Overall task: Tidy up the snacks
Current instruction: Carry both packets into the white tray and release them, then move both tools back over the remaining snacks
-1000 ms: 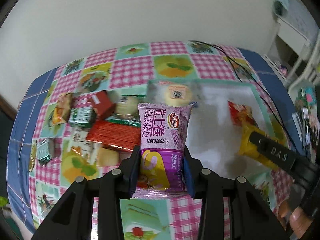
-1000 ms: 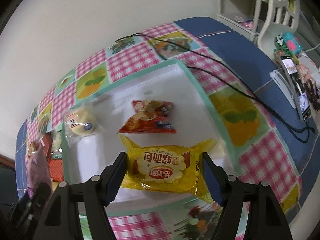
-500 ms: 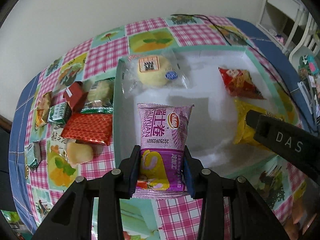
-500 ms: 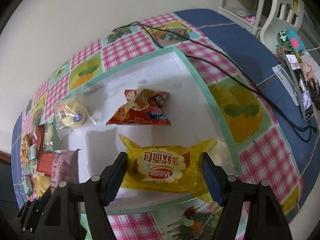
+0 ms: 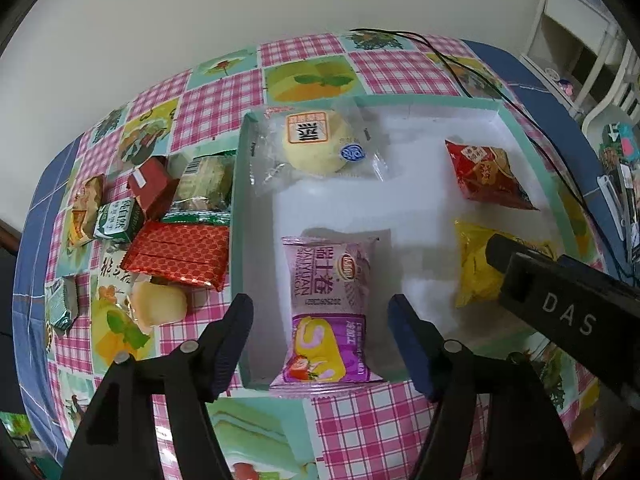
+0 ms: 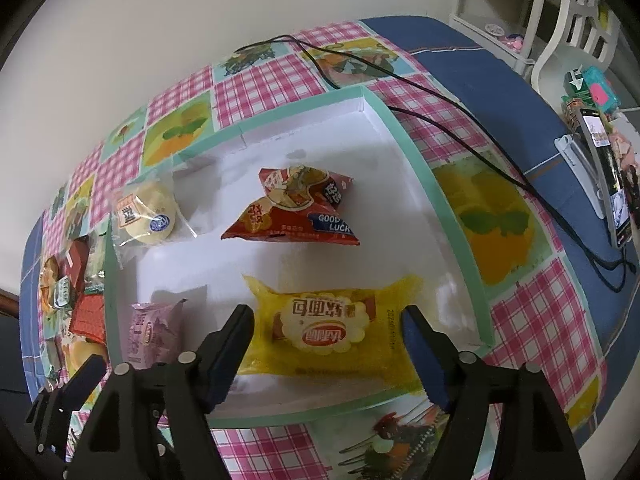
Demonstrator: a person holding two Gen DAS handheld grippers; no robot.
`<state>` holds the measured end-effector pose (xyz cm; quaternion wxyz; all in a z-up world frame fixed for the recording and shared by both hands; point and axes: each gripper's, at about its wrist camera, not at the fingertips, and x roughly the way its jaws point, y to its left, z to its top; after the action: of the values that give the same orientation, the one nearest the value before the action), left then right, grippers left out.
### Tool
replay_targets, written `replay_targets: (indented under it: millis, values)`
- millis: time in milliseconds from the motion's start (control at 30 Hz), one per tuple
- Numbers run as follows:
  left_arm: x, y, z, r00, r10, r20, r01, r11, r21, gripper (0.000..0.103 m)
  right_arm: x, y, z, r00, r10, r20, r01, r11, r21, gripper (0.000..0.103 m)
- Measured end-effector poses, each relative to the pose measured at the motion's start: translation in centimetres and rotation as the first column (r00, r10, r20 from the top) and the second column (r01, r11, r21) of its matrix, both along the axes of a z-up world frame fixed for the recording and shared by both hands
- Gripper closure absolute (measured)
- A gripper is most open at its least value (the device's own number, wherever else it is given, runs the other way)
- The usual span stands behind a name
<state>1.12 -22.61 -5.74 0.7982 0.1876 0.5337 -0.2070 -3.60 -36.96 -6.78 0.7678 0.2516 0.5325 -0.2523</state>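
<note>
A purple roll-cake packet (image 5: 328, 308) lies in the near left part of the white, teal-rimmed box (image 5: 236, 240), its lower end resting over the front rim. My left gripper (image 5: 322, 332) straddles it with jaws opening, pads clear of the wrapper. A yellow soft-bread packet (image 6: 328, 328) lies flat on the box floor at the near right. My right gripper (image 6: 328, 344) hangs over it, jaws opening, pads just off its ends. Further back in the box are a red chip bag (image 6: 292, 212) and a wrapped round bun (image 6: 144, 212). The purple packet (image 6: 154, 332) also shows in the right wrist view.
Loose snacks crowd the checked tablecloth left of the box: a red foil pack (image 5: 180, 256), a green carton (image 5: 118, 220), a small red box (image 5: 150, 184), a pale bun (image 5: 160, 304). A black cable (image 6: 440, 96) runs behind the box. A phone on a stand (image 6: 608, 176) sits right.
The left gripper came over the box, sank a little and let go of the purple packet, which now lies inside. The right jaws widened off the yellow packet.
</note>
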Motion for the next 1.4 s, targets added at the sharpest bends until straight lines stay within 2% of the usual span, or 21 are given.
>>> replay_targets:
  millis: [167,267,300,400,467,533,700,967,1400]
  values:
    - [0.8,1.3,0.6,0.998,0.059,0.010,-0.059,0.998,0.004,0.027,0.0,0.1,0.2,1.000,-0.002,0.009,0.002,1.000,-0.005,0.019]
    - [1.6,2.6,0.7,0.992,0.122,0.019,-0.122,0.992,0.013,0.016,0.0,0.1,0.1,1.000,0.002,0.013,-0.002,1.000,-0.004,0.018]
    - [2.0,3.1,0.7,0.988,0.150,0.020,-0.151,0.989,0.013,0.015,-0.1,0.1,0.2,1.000,0.004,0.012,-0.004,1.000,-0.006,0.018]
    - [3.3,4.9,0.9,0.970,0.243,0.025,-0.243,0.970,0.007,0.013,0.0,0.3,0.2,1.000,0.012,0.012,-0.012,1.000,-0.015,0.013]
    - [3.9,6.1,0.9,0.954,0.297,0.024,-0.297,0.955,-0.001,0.005,0.1,0.4,0.2,1.000,0.017,0.013,-0.017,1.000,-0.020,0.000]
    - [4.6,7.4,0.9,0.936,0.351,0.023,-0.351,0.936,-0.007,0.003,0.1,0.6,0.3,1.000,0.024,0.018,-0.023,0.999,-0.025,0.000]
    - [5.3,9.3,0.7,0.908,0.418,0.007,-0.418,0.908,-0.015,0.001,0.2,0.8,0.3,0.999,0.040,0.019,-0.039,0.999,-0.038,0.000]
    - [5.8,10.1,0.6,0.901,0.432,0.018,-0.433,0.902,0.008,0.001,0.4,1.4,0.7,0.997,0.064,0.045,-0.061,0.996,-0.070,0.000]
    - [6.9,12.0,2.0,0.905,0.423,0.049,-0.423,0.906,-0.020,0.001,0.8,3.8,3.1,0.987,0.113,0.114,-0.099,0.987,-0.125,0.000]
